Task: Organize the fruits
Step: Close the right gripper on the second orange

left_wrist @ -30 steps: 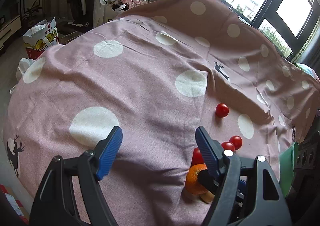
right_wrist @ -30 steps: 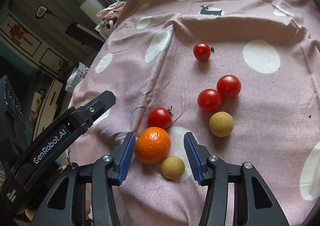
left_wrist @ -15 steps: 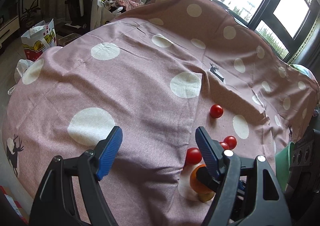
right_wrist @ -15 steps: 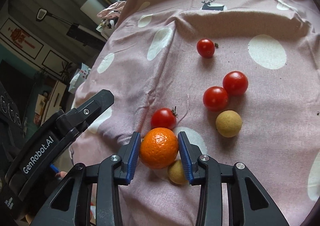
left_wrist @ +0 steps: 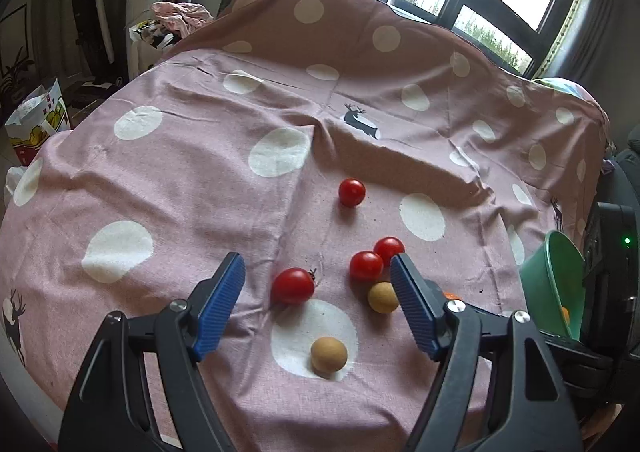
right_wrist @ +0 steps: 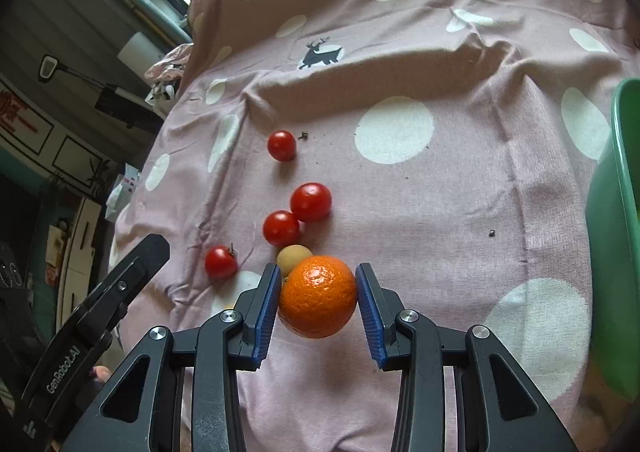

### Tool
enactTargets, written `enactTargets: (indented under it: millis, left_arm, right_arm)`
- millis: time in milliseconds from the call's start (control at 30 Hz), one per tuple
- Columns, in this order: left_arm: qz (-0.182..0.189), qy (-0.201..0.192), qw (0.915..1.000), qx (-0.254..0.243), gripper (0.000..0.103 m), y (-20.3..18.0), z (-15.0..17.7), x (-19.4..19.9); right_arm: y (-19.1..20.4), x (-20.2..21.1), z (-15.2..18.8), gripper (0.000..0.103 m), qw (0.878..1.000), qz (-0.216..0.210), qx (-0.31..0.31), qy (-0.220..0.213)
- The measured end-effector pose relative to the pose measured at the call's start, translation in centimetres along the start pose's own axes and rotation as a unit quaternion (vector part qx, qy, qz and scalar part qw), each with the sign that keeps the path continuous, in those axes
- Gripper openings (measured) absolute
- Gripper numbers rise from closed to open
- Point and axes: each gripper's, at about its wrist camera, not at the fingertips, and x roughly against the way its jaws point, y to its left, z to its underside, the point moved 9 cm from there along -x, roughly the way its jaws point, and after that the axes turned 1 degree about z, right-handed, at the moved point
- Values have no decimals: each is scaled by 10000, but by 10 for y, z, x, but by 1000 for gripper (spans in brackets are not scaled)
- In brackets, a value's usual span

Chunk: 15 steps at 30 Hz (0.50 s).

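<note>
In the lower middle of the right wrist view we see the orange (right_wrist: 318, 296), round, pebbled and glossy, clamped between the ribbed blue pads of the right tool (right_wrist: 318, 306). It appears lifted clear of the cloth. We judge it light and firm with a little give, so a hold across its widest part, as here, should keep it from slipping; a hard squeeze could bruise it.

Just behind it lies a tan ball-shaped fruit (right_wrist: 294, 258), matte and dry-looking. A second tan fruit (left_wrist: 329, 351) rests on a white dot at the lower middle of the left wrist view. Four cherry tomatoes are scattered above: two touching as a pair (right_wrist: 296, 215), one with a stem (right_wrist: 221, 262) to the left, one alone (right_wrist: 281, 145) higher up. We judge them smooth, slippery and easily crushed.

The left tool (left_wrist: 318, 304) hovers at the bottom of its own view, its jaws apart and holding nothing.

All of this sits on a worktop draped in a soft, wrinkled pink cloth (right_wrist: 460, 211) with white dots and deer prints. A green plastic bowl (right_wrist: 616, 236) fills the right edge.
</note>
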Motion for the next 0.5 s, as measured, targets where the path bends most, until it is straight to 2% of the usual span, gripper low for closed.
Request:
enactTargets:
  millis: [133,167,333,433,500]
  left_arm:
    - [562,370,9977,-69,74,-21,13,-9]
    - [634,408,9971,-62,74,-24,14,-9]
    - [747,545,9956,-137,74,-36,22,-13]
    - [903,698,9931,-266,74,-43,27,-14]
    - [829,722,9932,-378,74,-46,30,-15]
  right_arm:
    - [-20,-4,2,40,9990,426,-97,133]
    - [-22,-3,1,40,9992,362,-139,119]
    - [-33,1,3,40,9990,158,-354,229]
    - [-39,9,2,40,9990,259,-352,133]
    - [-42,12,0,40,9989,265,-364,88]
